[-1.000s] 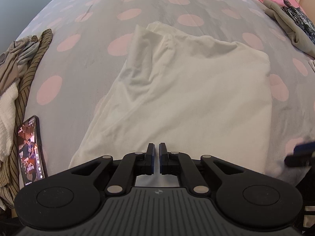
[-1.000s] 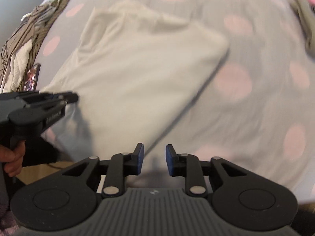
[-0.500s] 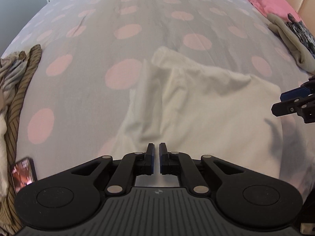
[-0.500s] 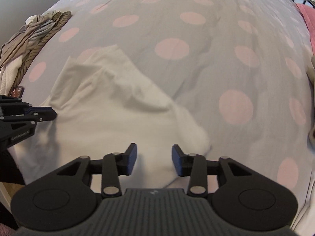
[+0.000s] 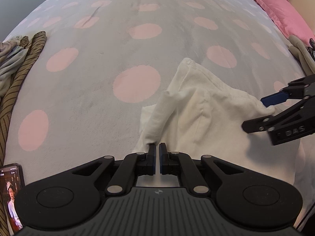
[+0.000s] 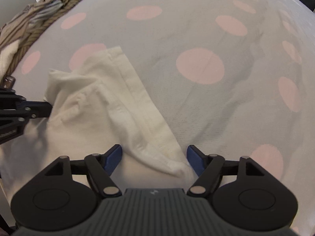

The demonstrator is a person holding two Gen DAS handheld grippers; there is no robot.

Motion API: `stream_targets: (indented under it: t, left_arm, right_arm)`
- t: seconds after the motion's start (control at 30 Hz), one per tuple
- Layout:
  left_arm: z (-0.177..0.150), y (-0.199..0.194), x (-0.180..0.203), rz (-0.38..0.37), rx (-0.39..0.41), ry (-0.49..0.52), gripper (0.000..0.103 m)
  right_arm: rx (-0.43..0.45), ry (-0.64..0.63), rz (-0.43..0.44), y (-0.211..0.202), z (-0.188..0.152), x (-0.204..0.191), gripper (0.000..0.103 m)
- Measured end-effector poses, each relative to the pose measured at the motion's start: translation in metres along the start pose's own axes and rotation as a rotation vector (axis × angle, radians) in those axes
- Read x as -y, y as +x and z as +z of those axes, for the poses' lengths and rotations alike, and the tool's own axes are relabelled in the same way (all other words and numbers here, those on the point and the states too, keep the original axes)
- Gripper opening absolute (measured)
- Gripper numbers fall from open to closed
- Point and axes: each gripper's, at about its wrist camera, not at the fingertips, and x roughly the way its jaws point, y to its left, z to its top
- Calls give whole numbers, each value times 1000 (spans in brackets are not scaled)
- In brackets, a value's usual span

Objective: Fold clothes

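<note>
While the left gripper [image 5: 157,151] is pinching a white garment [image 5: 212,118] fold, the right gripper [image 6: 154,155] is straddling its corner, fingers spread.

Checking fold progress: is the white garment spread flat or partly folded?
Partly folded: the white garment lies bunched with one edge doubled over, not flat.

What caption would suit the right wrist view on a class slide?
Open right gripper straddles a raised fold of the white garment on the spotted bedspread.
</note>
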Motion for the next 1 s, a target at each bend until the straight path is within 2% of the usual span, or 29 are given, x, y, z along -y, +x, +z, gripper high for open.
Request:
stream_targets:
  t: [0.03,0.1,0.2,0.27,0.33,0.37,0.4,0.5,0.6,0.77,0.87,1.0]
  left_arm:
    - [-1,1,0,-1,4,0,2]
    - [-2,2,-2,-8,10,-6,2]
    - [-3,3,-9,-34,11,-45,2]
    - [-3,3,-10,-42,11,-62,2]
    - [-4,3,-9,-39,15,-61,2]
    - [-4,2,-9,-37,17,-60,2]
    - [-4,2,-8,-34,20,-57,2]
    - [-5,0,-5,-26,32,-38,1]
    - [-6,-2,-2,-22,44,-18,0]
    - [-1,-6,7,-69,71,-7,0]
    - [1,-12,20,-90,91,24,0]
    - [2,-24,41,-106,123,87,0]
  right_arm:
    - [-5,15,11,4,1,1,84]
    - [-16,47,33,12,4,4,85]
    - [-9,19,22,8,2,-8,76]
    - [-4,0,14,6,0,-16,64]
    - [0,-20,5,3,-1,-24,35]
    - [3,-30,1,2,-2,-28,25]
    - [5,-40,-3,0,-3,-33,20]
    - [12,-69,-15,-4,-5,-45,17]
    - [26,-20,-39,-13,-8,-48,16]
    - [64,20,-66,-45,-19,-55,14]
    - [69,68,-113,-62,-33,-53,14]
    - [37,186,-184,-72,-56,-30,13]
